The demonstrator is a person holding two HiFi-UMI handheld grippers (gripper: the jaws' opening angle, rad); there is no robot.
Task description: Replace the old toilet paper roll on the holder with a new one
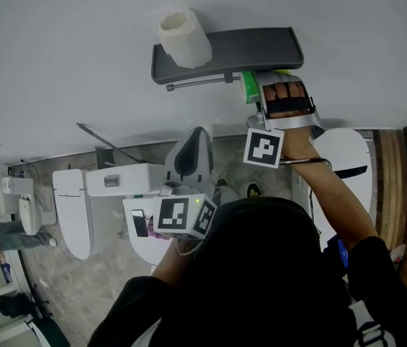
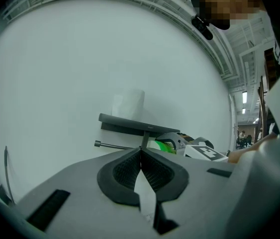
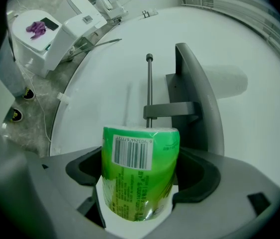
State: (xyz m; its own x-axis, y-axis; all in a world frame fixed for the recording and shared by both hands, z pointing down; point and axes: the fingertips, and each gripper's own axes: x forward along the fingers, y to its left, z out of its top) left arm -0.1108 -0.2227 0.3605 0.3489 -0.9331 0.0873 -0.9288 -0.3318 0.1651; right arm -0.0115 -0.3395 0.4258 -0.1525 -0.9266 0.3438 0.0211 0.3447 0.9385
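Note:
A dark grey holder shelf point(image 1: 246, 49) is fixed to the white wall, with a bare metal bar point(image 1: 197, 83) under it. A white paper roll point(image 1: 183, 38) stands on the shelf's left end. My right gripper point(image 1: 258, 85) is shut on a green-wrapped new roll point(image 1: 247, 88) just off the bar's right end. In the right gripper view the green-wrapped roll point(image 3: 140, 176) fills the jaws and the bar point(image 3: 149, 83) runs away straight ahead. My left gripper point(image 1: 197, 136) hangs lower, shut and holding nothing, well below the bar point(image 2: 117, 145).
White toilets stand on the floor below, one at the left point(image 1: 73, 208) and one under the right arm point(image 1: 344, 157). A wooden panel point(image 1: 405, 186) runs down the right side. The wall point(image 1: 80, 63) around the holder is plain.

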